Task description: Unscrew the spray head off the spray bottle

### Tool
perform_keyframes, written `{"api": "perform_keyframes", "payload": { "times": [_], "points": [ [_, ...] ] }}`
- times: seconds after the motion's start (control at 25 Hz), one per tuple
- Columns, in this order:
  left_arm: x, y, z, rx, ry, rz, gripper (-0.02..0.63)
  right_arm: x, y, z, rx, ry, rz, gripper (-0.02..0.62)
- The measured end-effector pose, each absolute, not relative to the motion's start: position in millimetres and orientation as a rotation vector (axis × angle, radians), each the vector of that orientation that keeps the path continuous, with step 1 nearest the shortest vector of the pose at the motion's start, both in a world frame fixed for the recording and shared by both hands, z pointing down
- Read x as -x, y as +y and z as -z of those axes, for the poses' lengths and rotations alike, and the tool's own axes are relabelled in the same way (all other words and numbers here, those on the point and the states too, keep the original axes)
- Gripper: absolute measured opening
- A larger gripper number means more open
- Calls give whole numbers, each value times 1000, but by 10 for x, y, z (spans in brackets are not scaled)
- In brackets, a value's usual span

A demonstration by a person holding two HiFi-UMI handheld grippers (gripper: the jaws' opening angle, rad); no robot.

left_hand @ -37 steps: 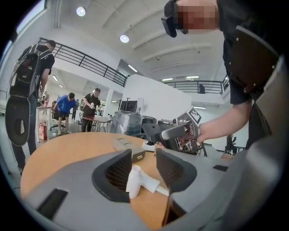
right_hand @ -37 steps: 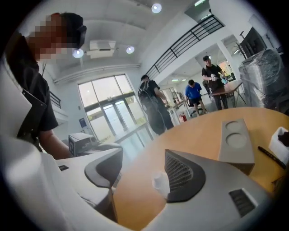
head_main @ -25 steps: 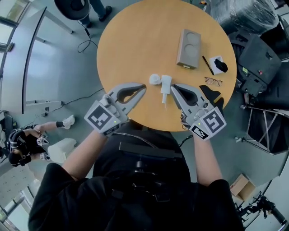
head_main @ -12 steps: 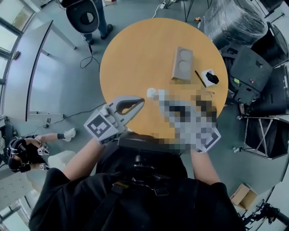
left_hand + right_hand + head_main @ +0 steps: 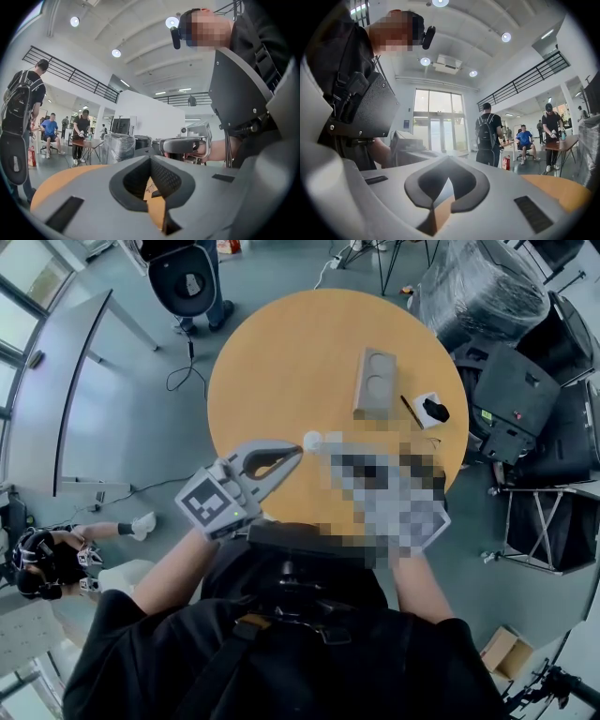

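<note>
A small white round piece of the spray bottle (image 5: 312, 440) lies on the round wooden table (image 5: 281, 352) near its front edge. A mosaic patch covers whatever lies to its right, the right gripper included. My left gripper (image 5: 298, 452) hovers just left of the white piece, jaws shut and empty. In the left gripper view the left gripper (image 5: 151, 158) has its tips together, and the right gripper (image 5: 185, 145) faces it. In the right gripper view the right gripper (image 5: 448, 158) is shut with nothing between its jaws.
A grey block with two round recesses (image 5: 376, 382), a pen (image 5: 410, 411) and a white card with a black item (image 5: 433, 409) lie at the table's right. Black cases (image 5: 525, 381) and a wrapped bundle (image 5: 487, 287) stand beyond the right edge. A chair (image 5: 183, 282) is at the far left.
Both grippers have risen off the table toward the camera, still shut and empty. A mosaic patch now hides the right gripper and the white part beside the round piece.
</note>
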State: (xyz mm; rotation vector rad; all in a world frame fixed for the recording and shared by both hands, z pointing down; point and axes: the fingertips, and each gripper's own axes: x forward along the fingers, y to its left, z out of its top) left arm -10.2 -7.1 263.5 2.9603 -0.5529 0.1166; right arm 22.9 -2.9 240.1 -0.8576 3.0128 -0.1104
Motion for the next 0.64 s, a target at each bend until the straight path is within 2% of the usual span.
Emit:
{"api": "perform_keyframes", "payload": {
  "times": [0.64],
  "points": [
    [148, -45, -2649, -2976, -539, -121, 21, -139, -22, -2428, 842, 3010, 135, 2]
  ]
}}
